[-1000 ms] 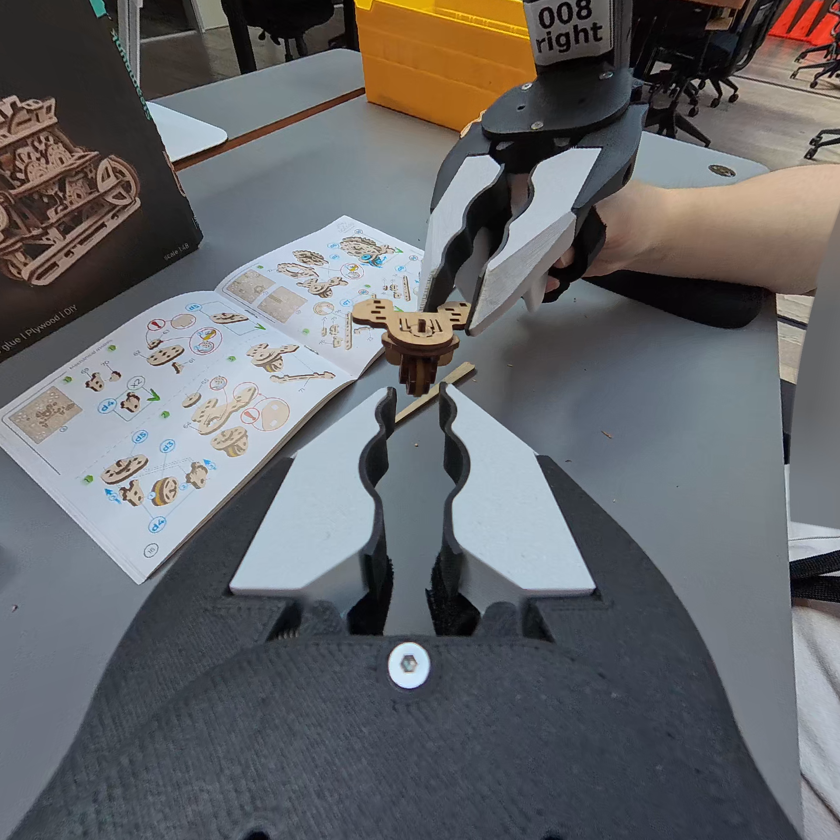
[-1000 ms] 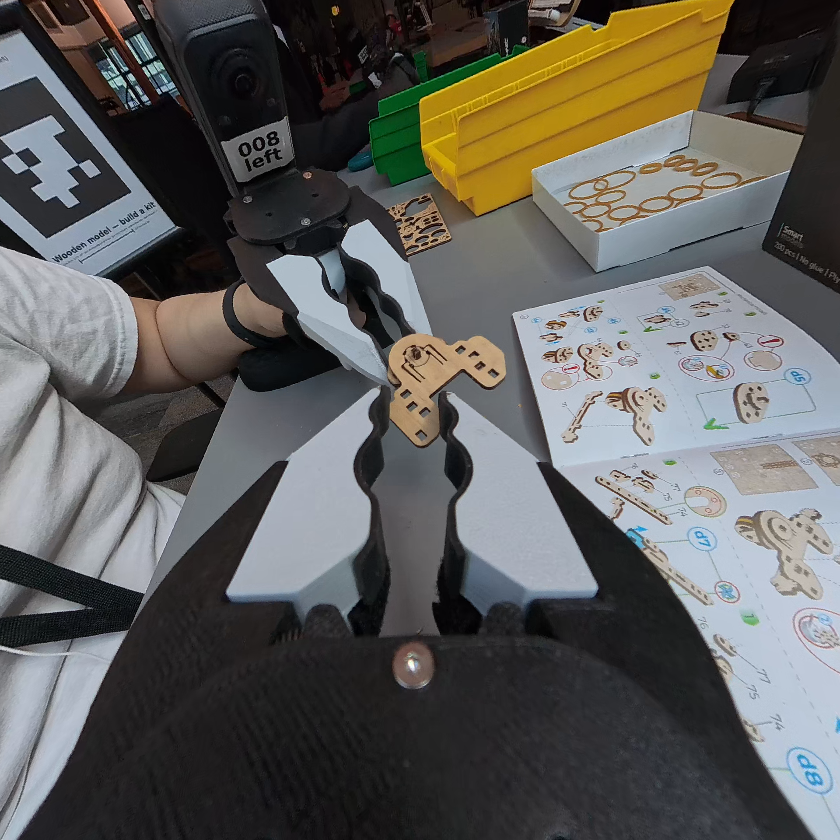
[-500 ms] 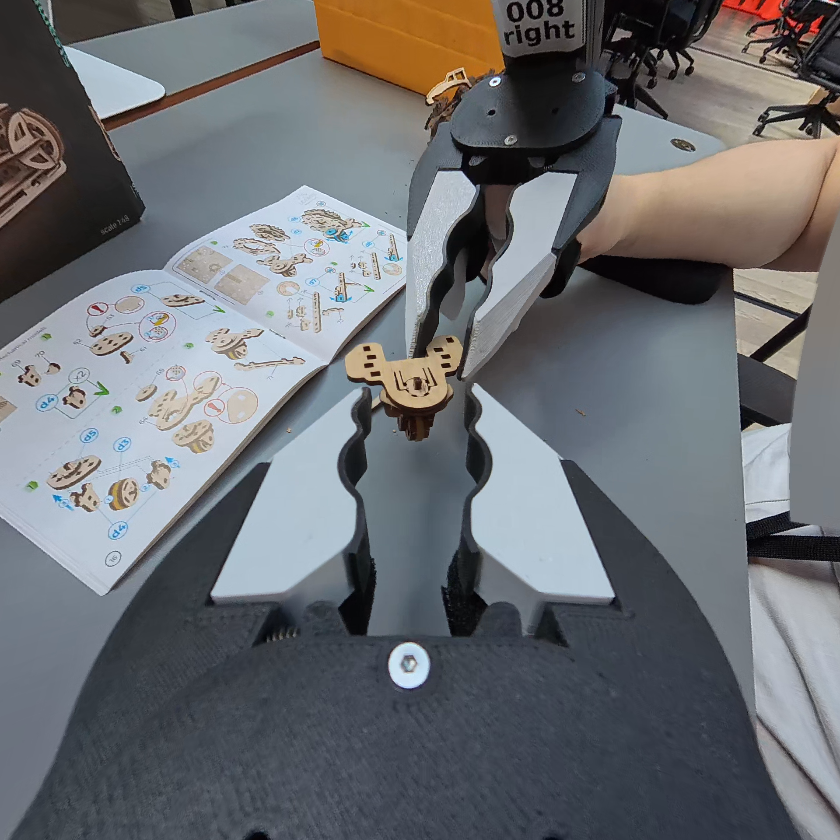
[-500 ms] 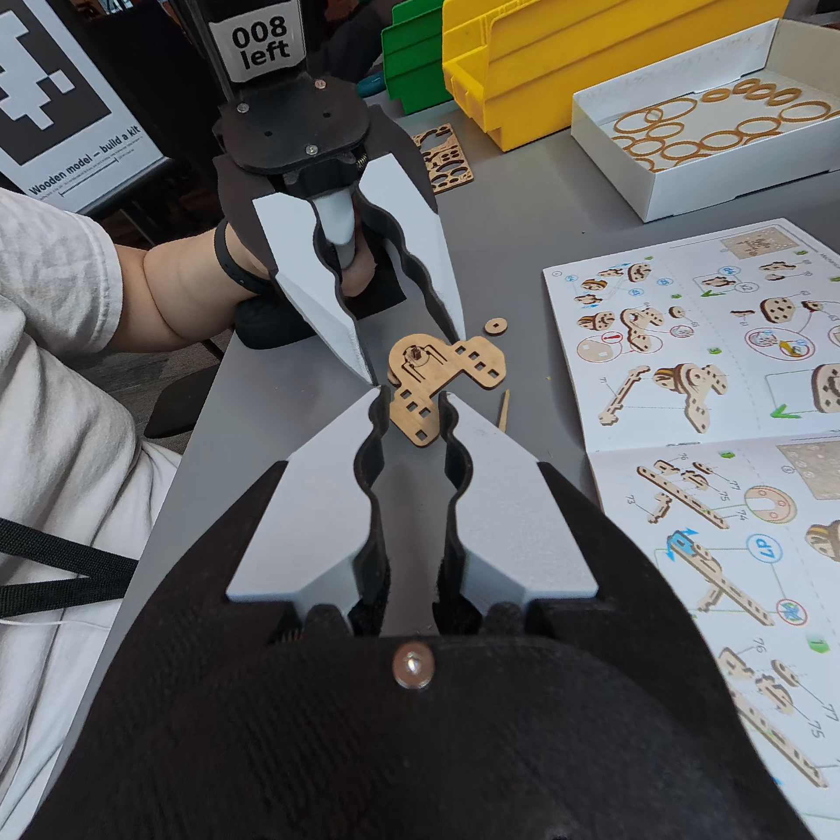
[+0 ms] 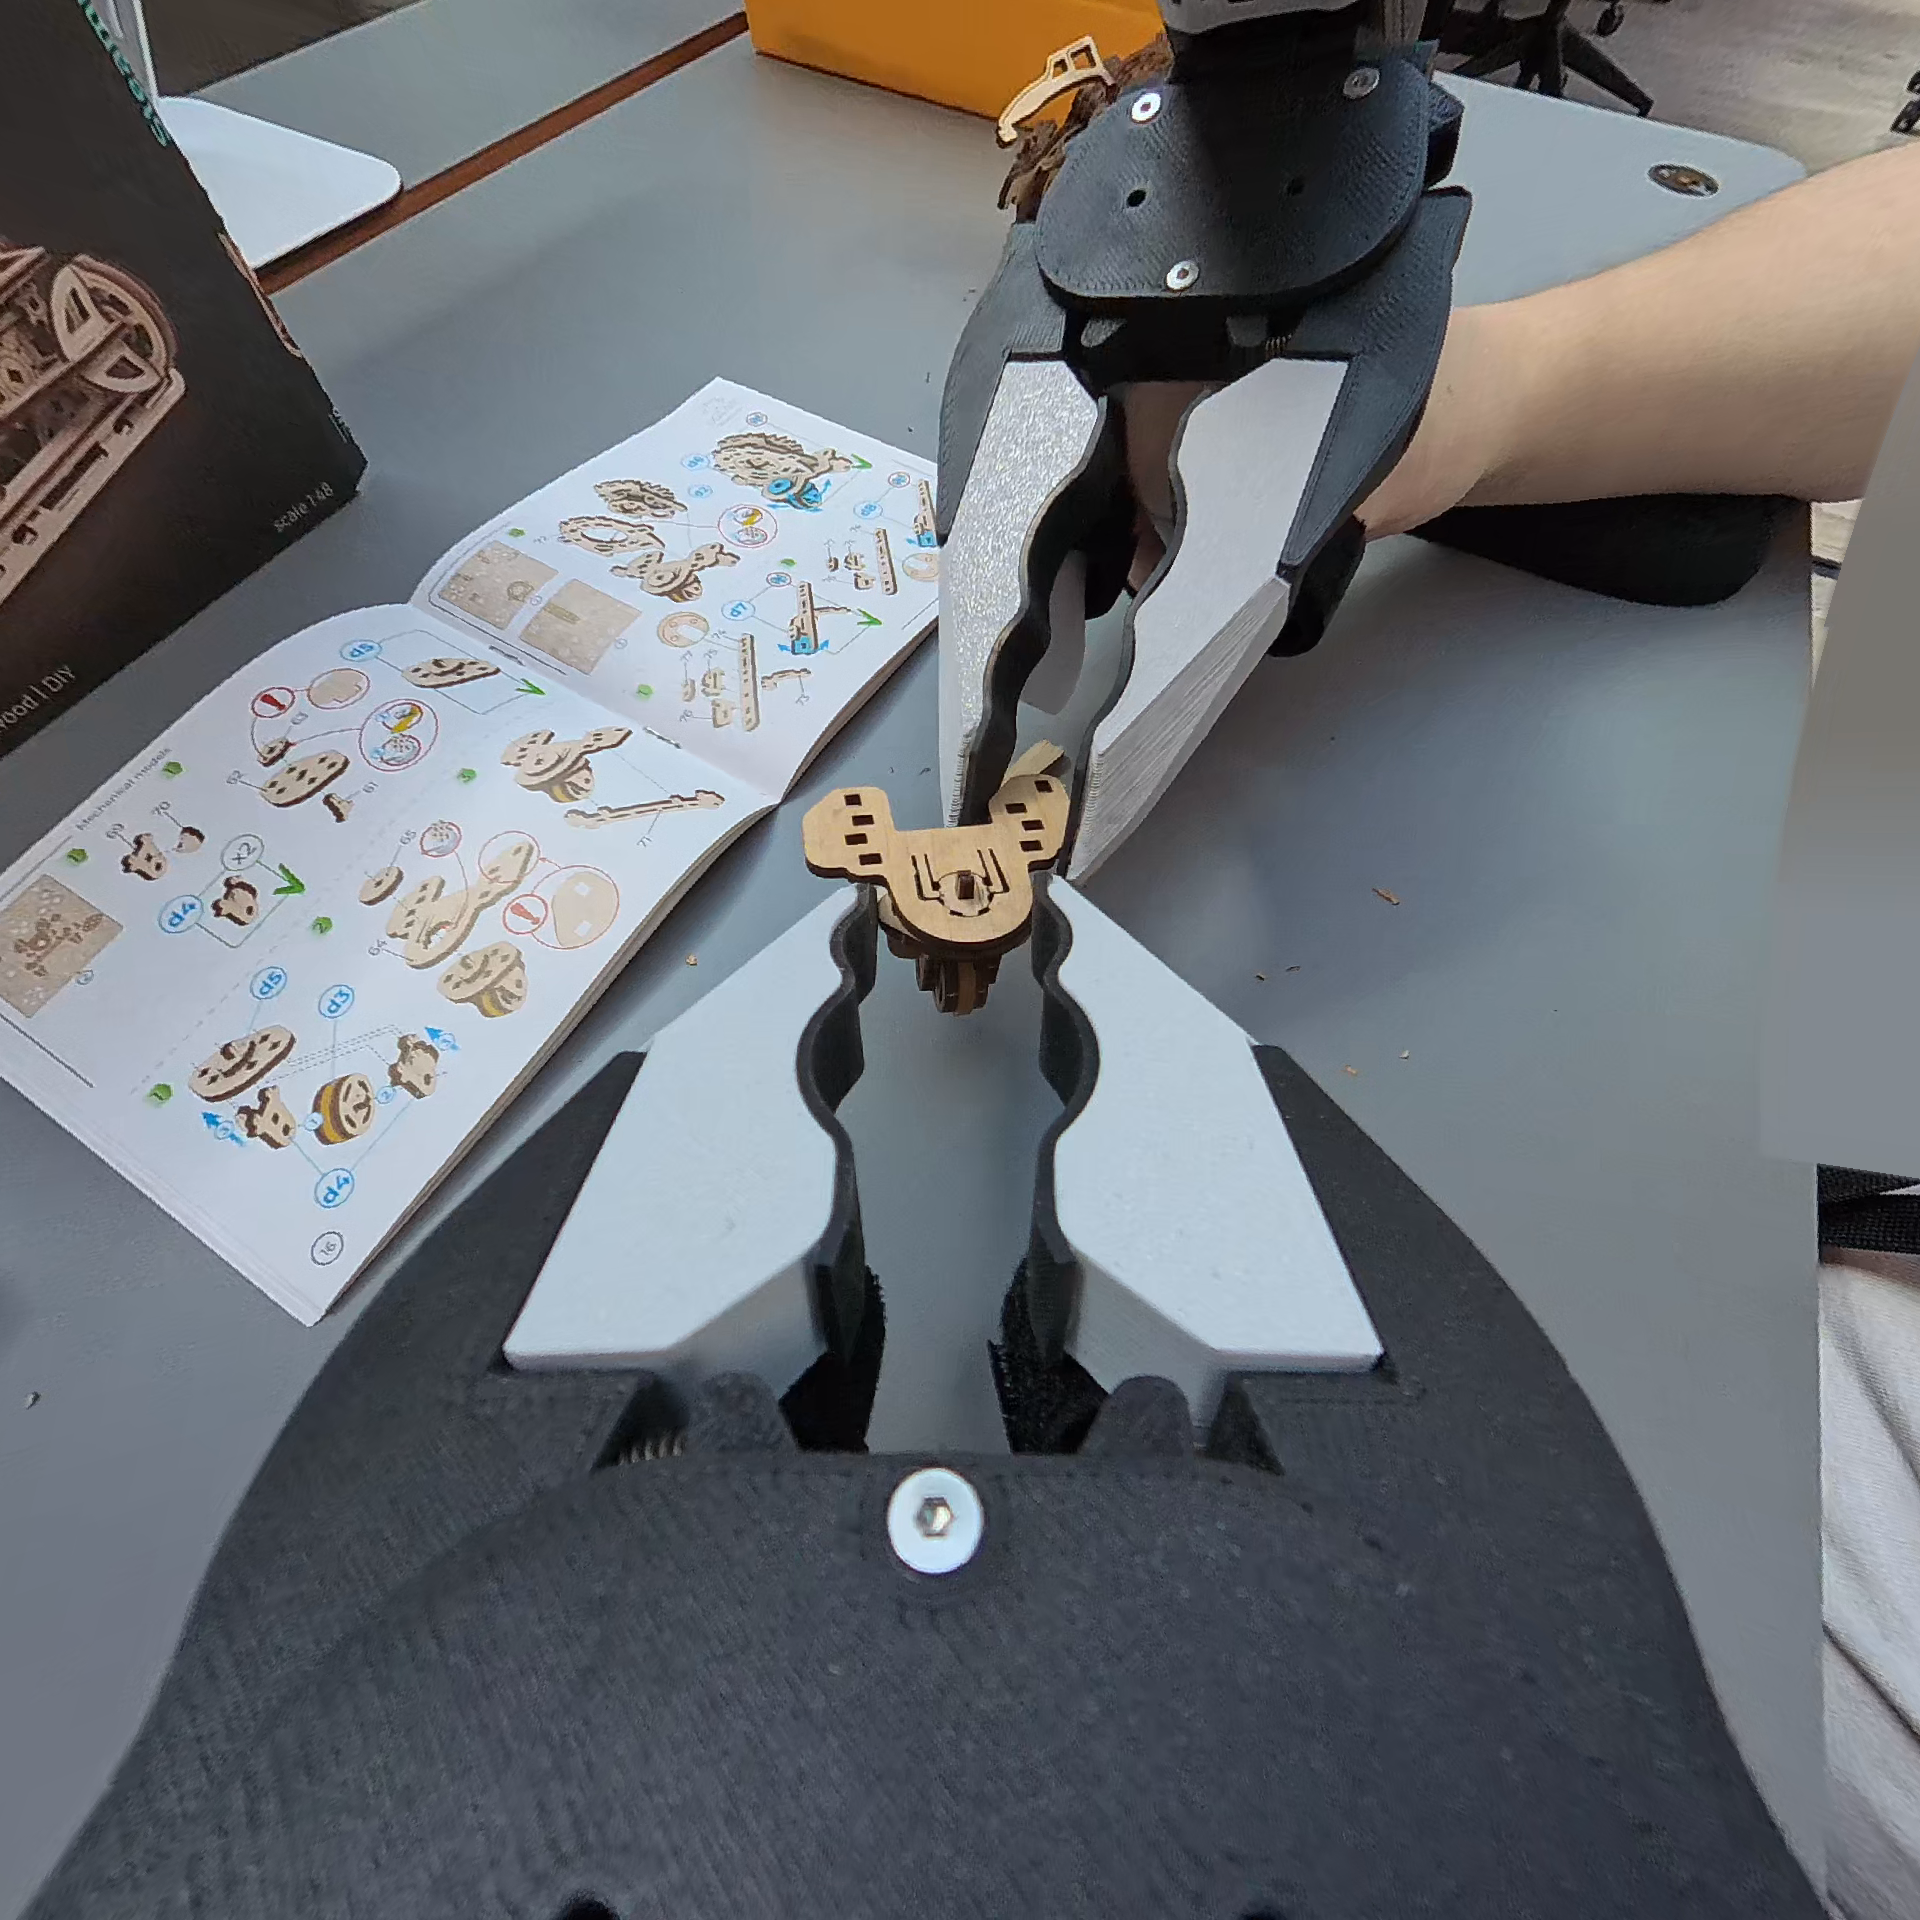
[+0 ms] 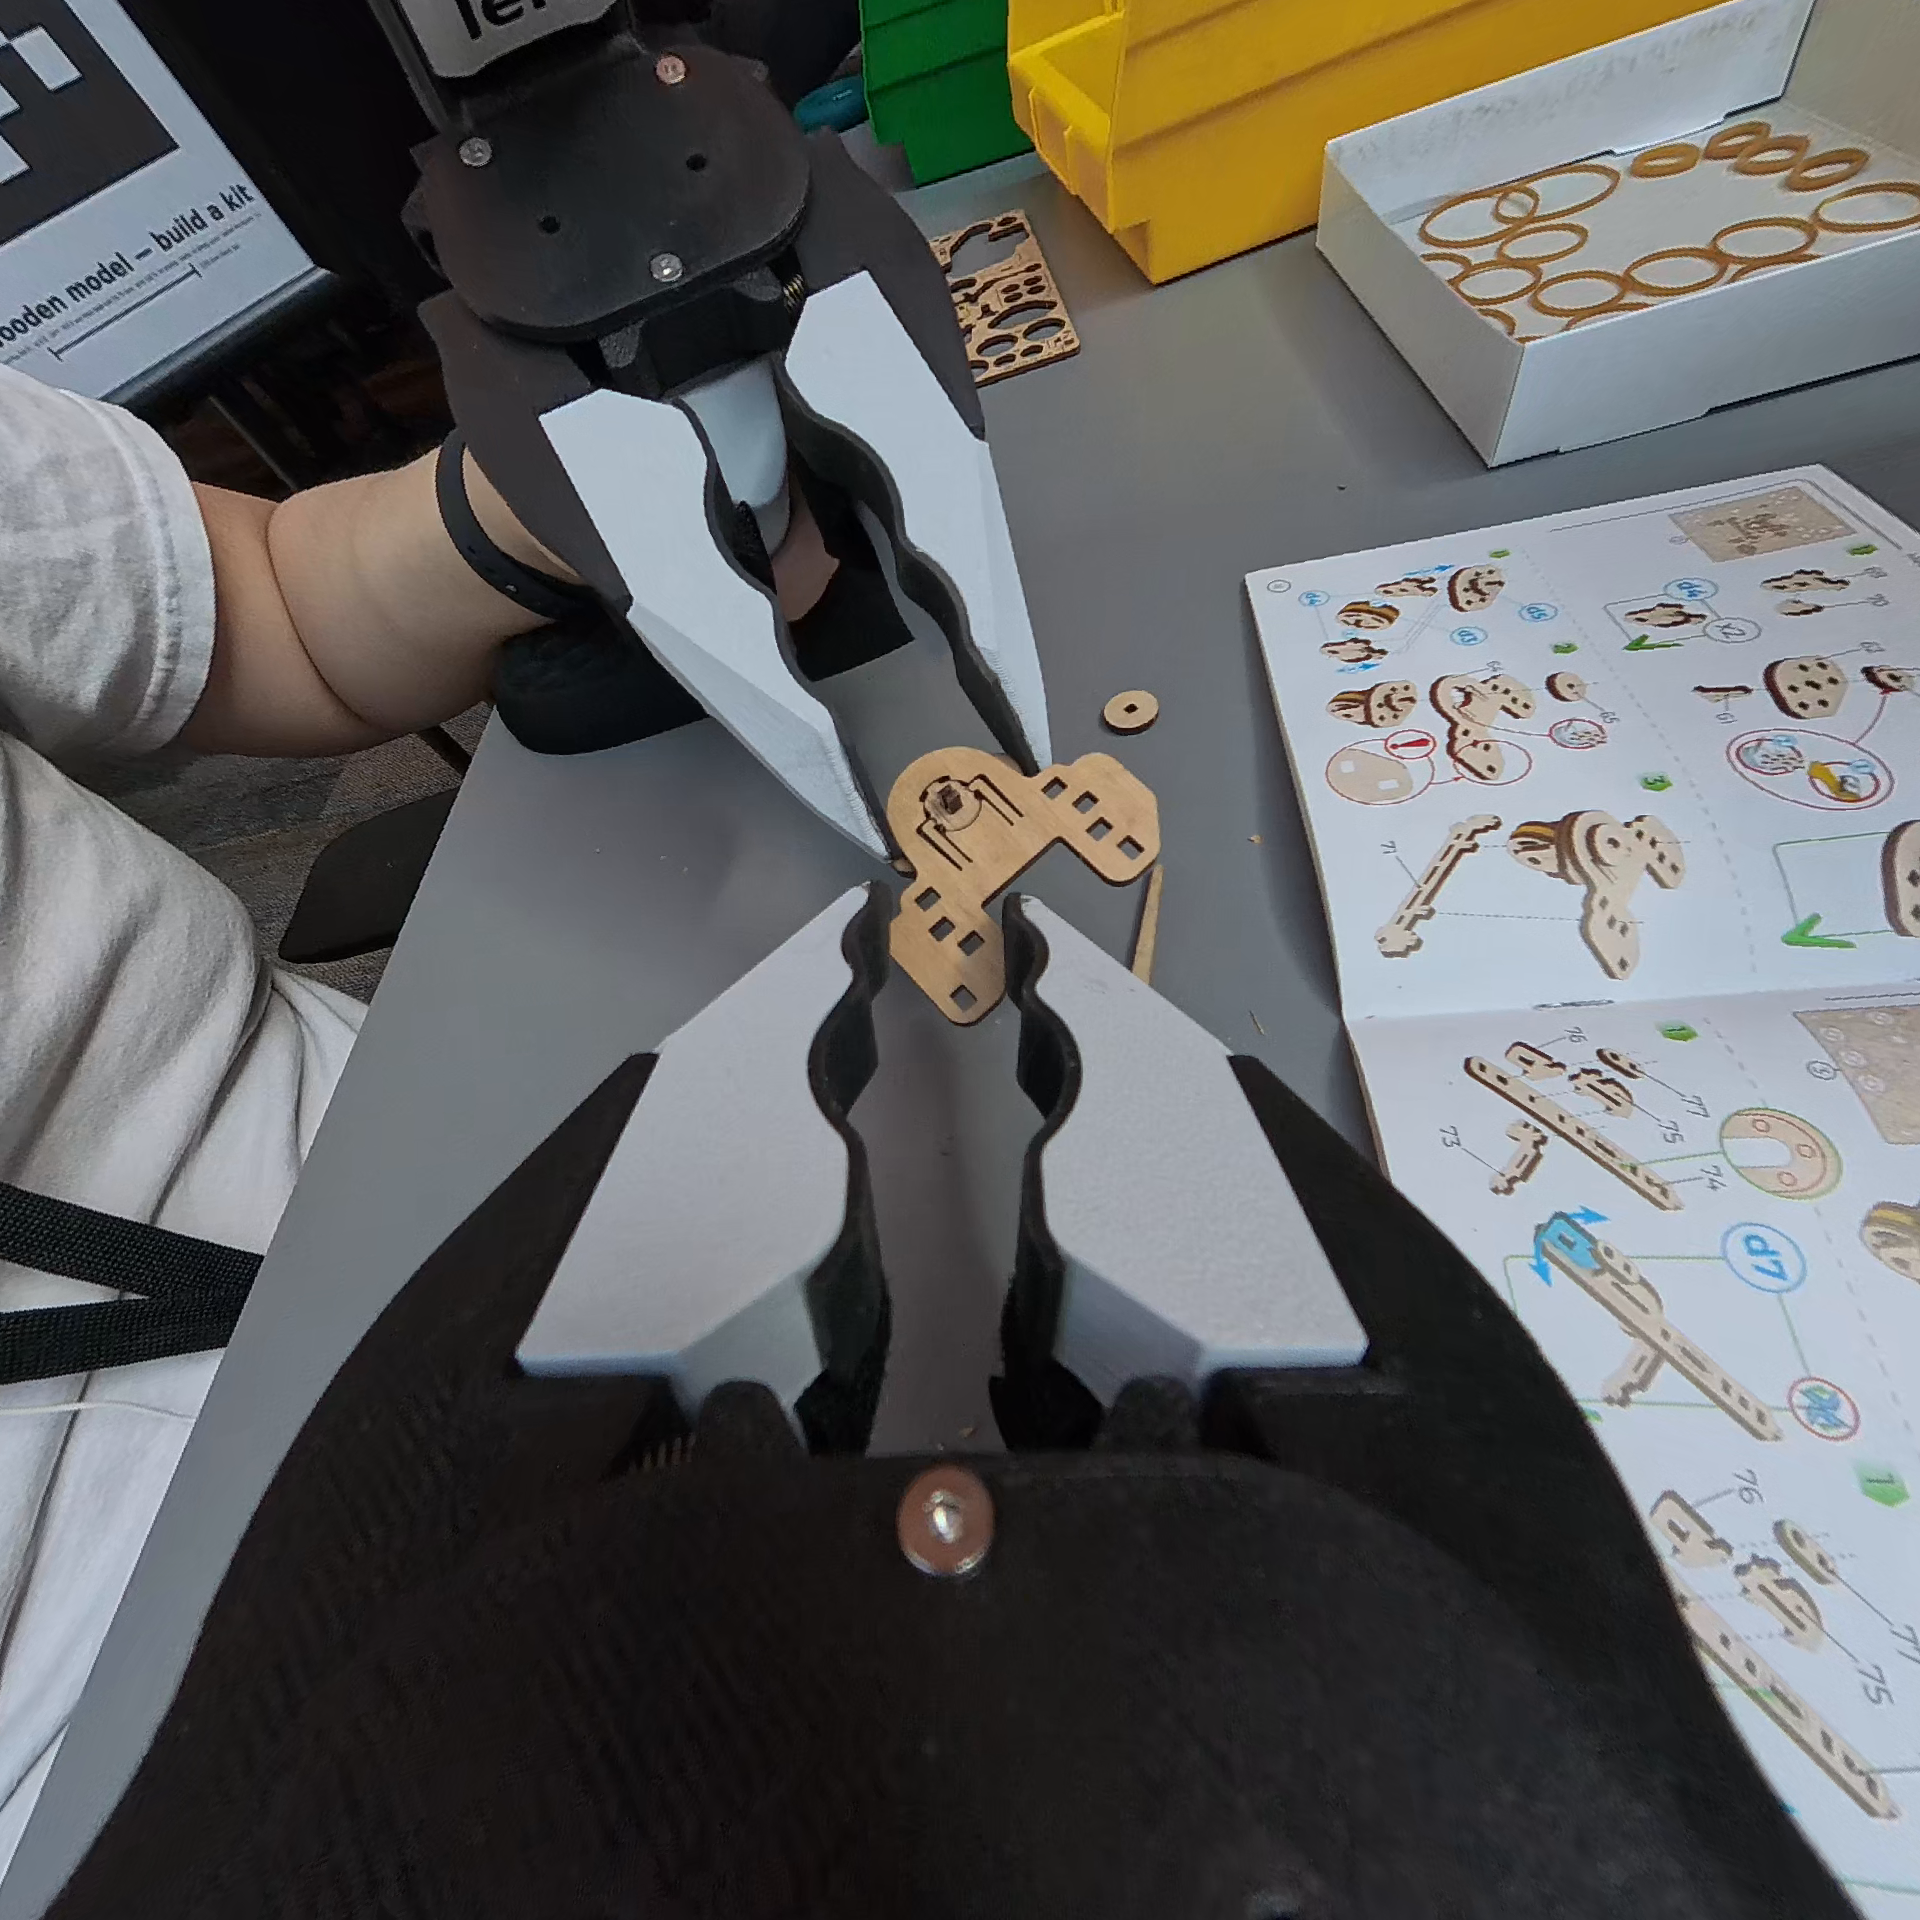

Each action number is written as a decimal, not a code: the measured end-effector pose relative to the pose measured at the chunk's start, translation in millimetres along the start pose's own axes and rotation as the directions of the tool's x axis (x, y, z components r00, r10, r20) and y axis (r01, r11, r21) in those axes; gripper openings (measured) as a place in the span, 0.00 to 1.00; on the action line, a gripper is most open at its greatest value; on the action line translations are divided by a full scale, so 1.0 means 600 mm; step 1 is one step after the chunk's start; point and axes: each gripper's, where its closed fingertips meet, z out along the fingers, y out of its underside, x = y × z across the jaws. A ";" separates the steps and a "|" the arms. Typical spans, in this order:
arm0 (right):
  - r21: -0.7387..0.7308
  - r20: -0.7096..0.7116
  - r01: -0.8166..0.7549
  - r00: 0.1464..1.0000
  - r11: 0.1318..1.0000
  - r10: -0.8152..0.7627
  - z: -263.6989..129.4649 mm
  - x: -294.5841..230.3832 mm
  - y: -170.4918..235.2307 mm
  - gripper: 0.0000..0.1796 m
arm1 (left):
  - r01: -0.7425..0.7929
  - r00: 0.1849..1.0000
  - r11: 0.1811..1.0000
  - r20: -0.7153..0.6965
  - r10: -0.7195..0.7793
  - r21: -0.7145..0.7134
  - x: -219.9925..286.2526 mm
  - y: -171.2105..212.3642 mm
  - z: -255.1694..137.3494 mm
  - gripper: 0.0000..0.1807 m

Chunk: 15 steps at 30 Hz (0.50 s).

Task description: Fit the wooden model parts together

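Observation:
A flat wooden part (image 5: 951, 883) with two slotted lobes and a round hub has a small stack of pieces under it. It hangs just above the grey table (image 5: 1455, 831). My left gripper (image 5: 951, 899) has its tips against both sides of the round hub. My right gripper (image 5: 1023, 831) comes down from the far side and pinches one lobe. In the right wrist view, my right gripper (image 6: 940, 899) holds the near lobe of the part (image 6: 997, 831), and the left gripper (image 6: 961, 810) clasps the hub from behind.
An open instruction booklet (image 5: 416, 831) lies left of the part, with a black kit box (image 5: 104, 364) behind it. A small wooden washer (image 6: 1130, 713) and a thin stick (image 6: 1146, 925) lie by the booklet (image 6: 1610, 831). Behind are a yellow bin (image 6: 1299, 125), a white tray of rings (image 6: 1662, 260) and a punched sheet (image 6: 1008, 301). Less than 4 cm separates the two grippers' tips.
The left gripper let go, opened, then closed in again on the hub. The right gripper kept hold and brought the part lower, toward the table.

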 end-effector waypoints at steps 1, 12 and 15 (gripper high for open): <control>-0.001 -0.002 0.003 1.000 1.000 -0.003 0.001 0.001 0.001 0.11 | -0.003 1.000 1.000 0.004 0.003 -0.005 -0.001 0.001 0.000 0.15; -0.045 -0.013 0.036 0.999 0.998 -0.037 0.005 0.005 0.015 0.11 | -0.014 1.000 0.996 0.021 0.016 -0.085 -0.004 0.022 0.005 0.15; -0.035 -0.025 0.036 0.999 0.999 -0.037 0.000 0.010 0.013 0.13 | -0.003 1.000 0.993 0.028 0.007 -0.120 -0.009 0.032 0.006 0.15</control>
